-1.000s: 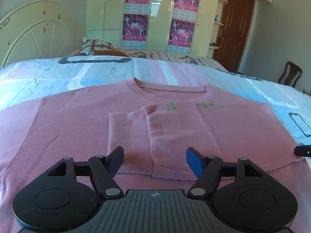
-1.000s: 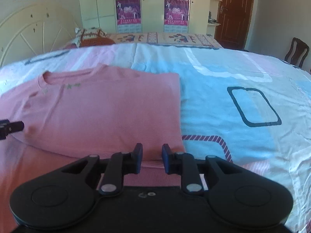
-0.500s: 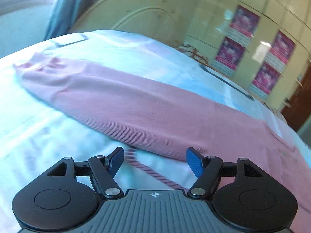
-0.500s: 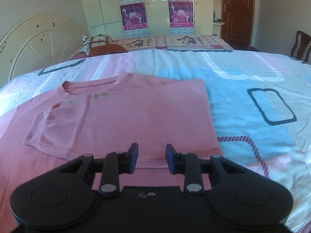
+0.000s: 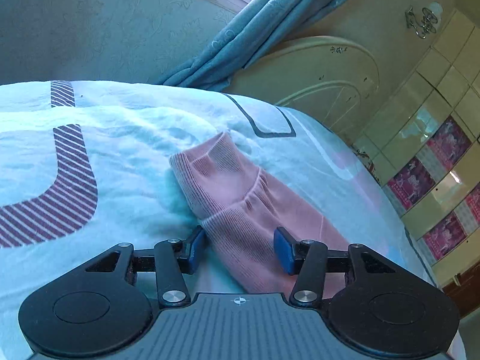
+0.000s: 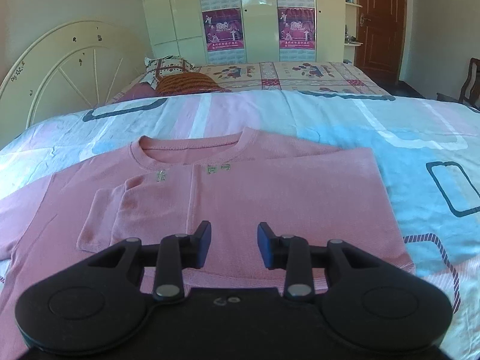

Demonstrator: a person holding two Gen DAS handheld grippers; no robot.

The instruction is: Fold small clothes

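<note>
Now one pink sweater (image 6: 270,192), left tool (image 5: 238,247) spread around its sleeve cuff (image 5: 222,177), right tool (image 6: 234,244) released.

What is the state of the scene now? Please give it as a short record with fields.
garment: pink sweater, lying flat on the bed cover, neck away from the camera
right side of garment: already folded in, with a sleeve lying across the chest
left sleeve: left sleeve stretched out on the cover, ribbed cuff at its far end
left gripper: left gripper open, jaws on either side of the sleeve, not closed on it
right gripper: right gripper open, above the sweater's near hem, holding nothing
</note>
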